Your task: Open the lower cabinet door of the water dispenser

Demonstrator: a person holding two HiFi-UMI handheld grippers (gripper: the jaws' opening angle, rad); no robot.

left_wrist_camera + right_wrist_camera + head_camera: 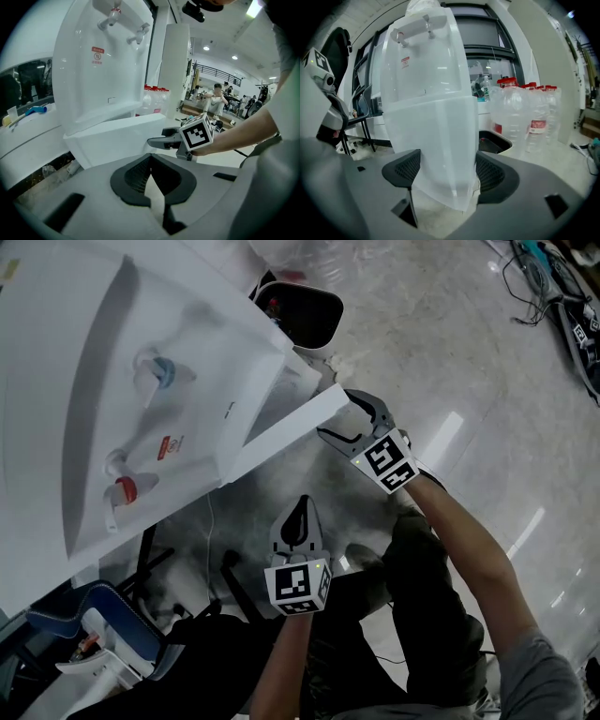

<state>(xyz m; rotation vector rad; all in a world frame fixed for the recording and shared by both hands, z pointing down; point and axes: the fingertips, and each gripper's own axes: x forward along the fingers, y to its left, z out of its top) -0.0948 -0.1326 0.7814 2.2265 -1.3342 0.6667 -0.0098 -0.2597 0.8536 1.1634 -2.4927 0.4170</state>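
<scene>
Cabinet door open, edge clamped in right gripper; left gripper closed, apart from door; cabinet interior not visible.

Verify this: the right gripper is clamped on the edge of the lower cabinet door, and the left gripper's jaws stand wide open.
Wrong on the left gripper: the left gripper view shows its jaws shut together, nothing between them. The right gripper is indeed clamped on the edge of the lower cabinet door.

Glossy pale floor carries water dispenser, open bin, tangled cables.
</scene>
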